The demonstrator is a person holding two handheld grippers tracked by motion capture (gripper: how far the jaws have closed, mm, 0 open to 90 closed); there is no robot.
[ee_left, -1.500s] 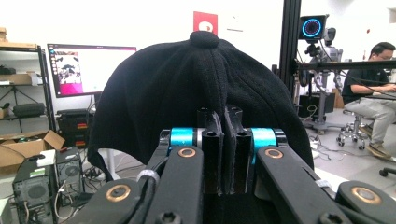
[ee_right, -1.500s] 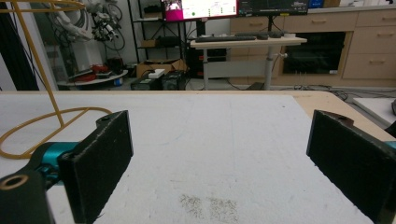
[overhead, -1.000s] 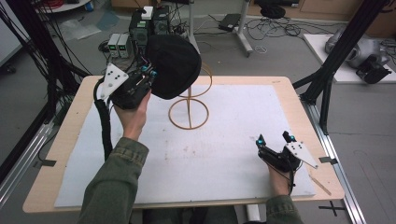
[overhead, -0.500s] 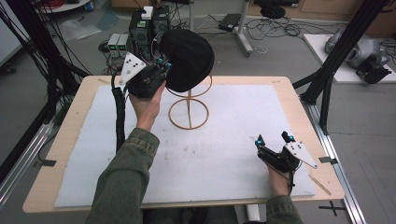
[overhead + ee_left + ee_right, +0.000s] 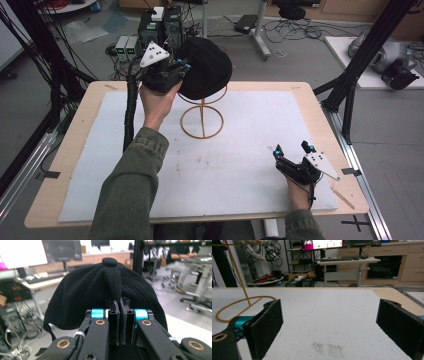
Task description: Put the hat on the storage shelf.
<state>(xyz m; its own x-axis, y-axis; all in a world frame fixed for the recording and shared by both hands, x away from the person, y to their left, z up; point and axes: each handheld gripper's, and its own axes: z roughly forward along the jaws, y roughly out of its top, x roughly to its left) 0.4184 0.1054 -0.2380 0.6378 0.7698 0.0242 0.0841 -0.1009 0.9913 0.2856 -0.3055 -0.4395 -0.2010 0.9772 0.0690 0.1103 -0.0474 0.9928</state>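
A black cap (image 5: 204,68) hangs over the top ring of a gold wire stand (image 5: 202,122) at the table's back middle. My left gripper (image 5: 176,70) is raised at the cap's left side and is shut on a fold of its fabric. In the left gripper view the cap (image 5: 82,290) fills the middle, its top button (image 5: 110,262) upward, and the left gripper (image 5: 119,317) pinches a ridge of cloth between its jaws. My right gripper (image 5: 294,149) rests open on the white mat at the front right, nothing between its pads (image 5: 265,326). The stand's base ring (image 5: 242,306) lies far left of it.
A white mat (image 5: 240,165) covers most of the wooden table (image 5: 85,115). Black frame posts (image 5: 365,55) stand at the table's right and left sides. Cables and equipment boxes (image 5: 160,25) sit on the floor behind the table.
My left gripper has carried the cap to the right and over the top of the wire stand. The right gripper has stayed still.
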